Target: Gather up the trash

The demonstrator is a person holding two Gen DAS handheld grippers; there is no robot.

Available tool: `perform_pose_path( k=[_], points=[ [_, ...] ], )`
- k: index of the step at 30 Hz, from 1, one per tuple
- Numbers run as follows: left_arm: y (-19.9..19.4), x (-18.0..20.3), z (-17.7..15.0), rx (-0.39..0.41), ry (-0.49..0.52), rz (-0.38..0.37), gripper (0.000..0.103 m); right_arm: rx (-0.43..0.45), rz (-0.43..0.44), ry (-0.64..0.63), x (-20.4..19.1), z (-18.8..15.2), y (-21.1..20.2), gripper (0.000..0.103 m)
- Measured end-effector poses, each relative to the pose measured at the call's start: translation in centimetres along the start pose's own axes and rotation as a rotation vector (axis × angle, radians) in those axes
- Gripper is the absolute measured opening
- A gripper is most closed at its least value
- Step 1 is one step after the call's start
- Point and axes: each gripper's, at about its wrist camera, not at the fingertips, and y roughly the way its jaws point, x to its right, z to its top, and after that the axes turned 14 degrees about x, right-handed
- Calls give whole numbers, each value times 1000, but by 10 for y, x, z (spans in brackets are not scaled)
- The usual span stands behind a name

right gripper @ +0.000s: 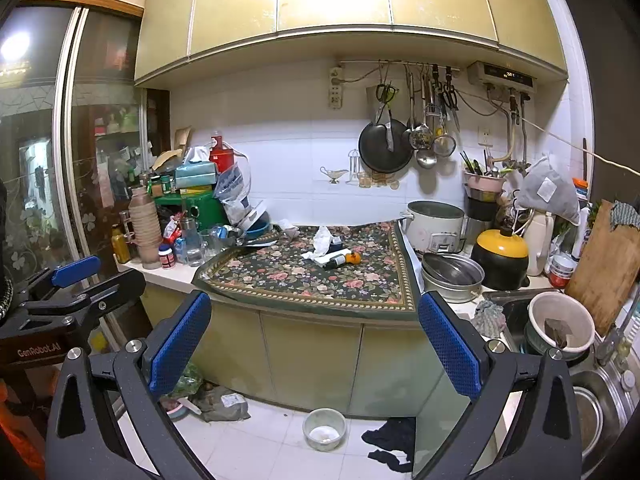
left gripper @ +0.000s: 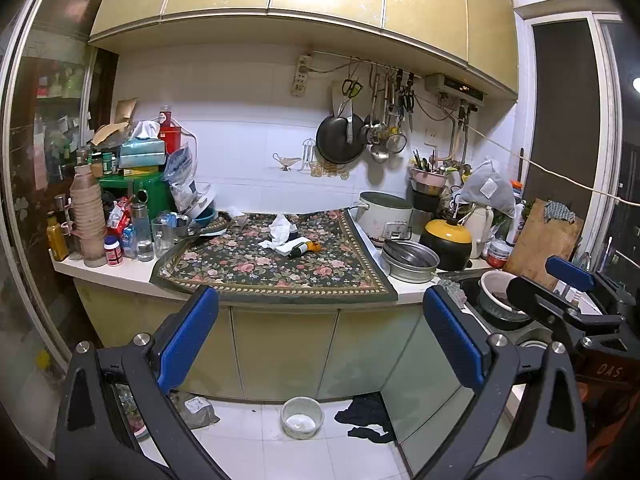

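Both grippers, left gripper [left gripper: 320, 336] and right gripper [right gripper: 314, 340], hang wide open before the cluttered counter [left gripper: 120, 270], nothing between.

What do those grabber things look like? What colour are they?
Each hand-held gripper is a black plastic frame with two long fingers, and each finger wears a blue, bumpy pad. Round silver bolts sit at the joints. The left hand-held gripper has "GenRobot.AI" printed in pale letters on its body, seen from the right wrist view. The right hand-held gripper looks the same. No sleeves or cables show.
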Motion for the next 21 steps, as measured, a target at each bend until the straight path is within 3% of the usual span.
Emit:
perform_pose_path(
  k=[21],
  points=[
    [-1, 2, -4, 6, -8, -10, 103, 0, 7, 10, -5, 1, 1, 103]
  ],
)
